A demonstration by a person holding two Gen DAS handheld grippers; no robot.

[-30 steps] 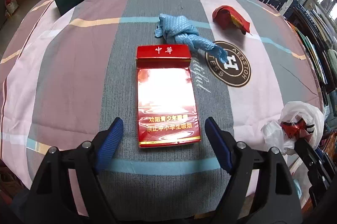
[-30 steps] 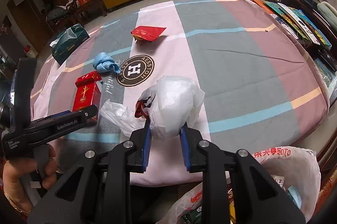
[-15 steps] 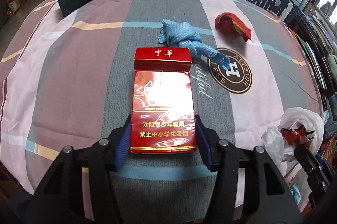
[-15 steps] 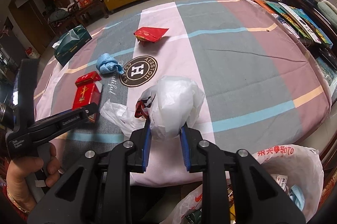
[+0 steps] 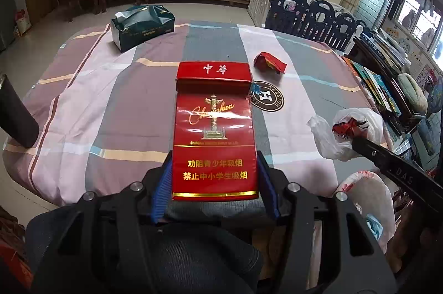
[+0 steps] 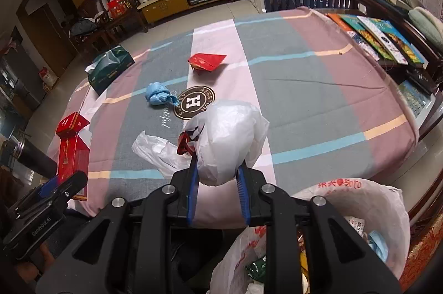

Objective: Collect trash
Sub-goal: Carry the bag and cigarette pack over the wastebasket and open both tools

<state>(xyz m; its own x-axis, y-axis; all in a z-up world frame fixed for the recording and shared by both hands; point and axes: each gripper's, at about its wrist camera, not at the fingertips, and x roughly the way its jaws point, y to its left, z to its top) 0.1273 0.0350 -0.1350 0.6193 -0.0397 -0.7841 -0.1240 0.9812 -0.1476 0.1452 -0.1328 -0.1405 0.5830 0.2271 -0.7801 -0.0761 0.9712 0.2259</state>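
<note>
Red cigarette carton, clear of the tablecloth, is pinched across its lower end by the left gripper, ready for binning. Right gripper squeezes a crumpled white plastic bag beside the lined trash bin.
</note>
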